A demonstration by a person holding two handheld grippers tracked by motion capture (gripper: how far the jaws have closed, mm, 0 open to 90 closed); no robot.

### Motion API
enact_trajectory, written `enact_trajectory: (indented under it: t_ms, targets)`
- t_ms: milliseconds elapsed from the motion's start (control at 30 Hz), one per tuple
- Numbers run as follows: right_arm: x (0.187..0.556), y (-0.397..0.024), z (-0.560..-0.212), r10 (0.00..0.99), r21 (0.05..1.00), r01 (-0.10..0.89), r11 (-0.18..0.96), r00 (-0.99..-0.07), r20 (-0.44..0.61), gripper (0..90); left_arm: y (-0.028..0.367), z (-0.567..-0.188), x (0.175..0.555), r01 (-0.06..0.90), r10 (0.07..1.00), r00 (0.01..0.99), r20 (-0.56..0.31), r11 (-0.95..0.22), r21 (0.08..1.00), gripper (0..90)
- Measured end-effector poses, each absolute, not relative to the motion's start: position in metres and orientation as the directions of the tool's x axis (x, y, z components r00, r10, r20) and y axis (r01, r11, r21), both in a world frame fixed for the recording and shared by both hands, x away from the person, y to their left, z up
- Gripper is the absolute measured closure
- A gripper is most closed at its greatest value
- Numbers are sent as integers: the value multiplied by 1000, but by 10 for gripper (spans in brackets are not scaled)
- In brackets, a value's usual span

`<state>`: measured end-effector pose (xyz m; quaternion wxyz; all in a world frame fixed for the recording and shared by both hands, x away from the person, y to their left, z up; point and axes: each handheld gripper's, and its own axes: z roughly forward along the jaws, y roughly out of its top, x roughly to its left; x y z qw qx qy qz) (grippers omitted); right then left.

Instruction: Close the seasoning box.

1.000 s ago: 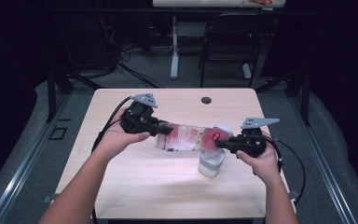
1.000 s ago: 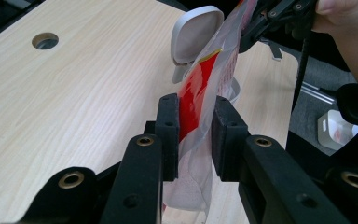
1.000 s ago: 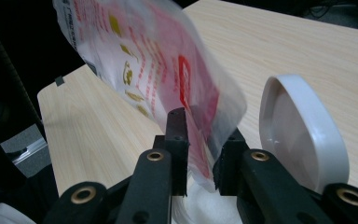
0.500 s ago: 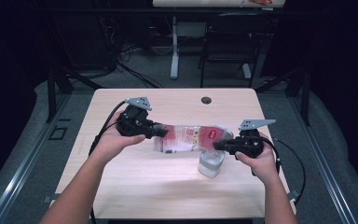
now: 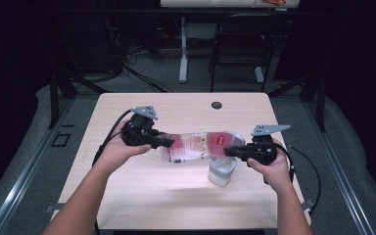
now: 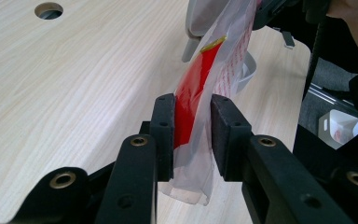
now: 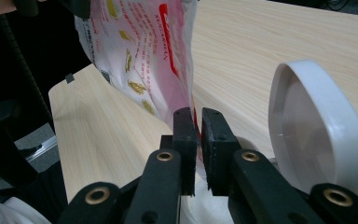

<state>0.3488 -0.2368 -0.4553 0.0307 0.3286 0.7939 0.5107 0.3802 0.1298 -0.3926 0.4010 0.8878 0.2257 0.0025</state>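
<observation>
A clear plastic bag (image 5: 200,146) with red and pink print hangs stretched between both grippers, just above the wooden table (image 5: 142,196). My left gripper (image 5: 169,143) is shut on the bag's left end. In the left gripper view its jaws (image 6: 193,135) have just been opening a little, with the folded bag (image 6: 223,56) still pinched between the pads. My right gripper (image 5: 227,152) is shut on the right end. Its jaws (image 7: 198,140) have just been closing, and the bag's (image 7: 140,46) thin edge sits between them. A white round container (image 5: 222,170) stands under the bag's right end, close beside the right jaws (image 7: 317,135).
A cable hole (image 5: 217,105) lies near the table's far edge. Cables trail from both grippers off the table's sides. Beyond the table stand a chair and desk legs (image 5: 182,54). A white box (image 6: 340,128) sits on the floor off the table's side.
The right jaws have closed onto the bag's right end. The left hand has shifted slightly nearer to me with the bag's left end. The container has stayed put.
</observation>
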Motion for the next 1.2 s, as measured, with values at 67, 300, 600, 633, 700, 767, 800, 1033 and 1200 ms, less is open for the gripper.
enact_trajectory:
  t_ms: [67,300,600,633,700,767,800,1033,1200]
  targets:
    - [349,-236,-454,557,830,486,274,-784,275,856,130,-393,379,404,423,891,-163,-579,708,721]
    - [348,-234,-451,556,836,470,283,-790,257,869,133,-399,381,415,429,887,-172,-577,703,714]
    - [345,-232,-443,560,854,444,270,-794,235,895,138,-410,381,432,436,880,-189,-569,700,703]
    - [345,-231,-443,560,859,442,258,-793,240,897,139,-412,381,436,434,879,-195,-567,699,700]
    - [345,-231,-441,553,861,436,262,-799,236,900,140,-415,382,439,425,881,-209,-567,697,698]
    - [344,-230,-439,548,863,433,261,-802,237,900,141,-417,381,445,440,875,-203,-563,696,696]
    - [344,-230,-438,547,863,431,262,-803,235,900,141,-418,381,447,438,875,-207,-564,694,695]
    - [342,-229,-432,531,873,412,263,-817,225,900,142,-427,379,457,439,871,-220,-560,691,682]
    - [341,-231,-430,524,875,413,251,-818,236,900,141,-434,380,458,424,874,-237,-557,692,673]
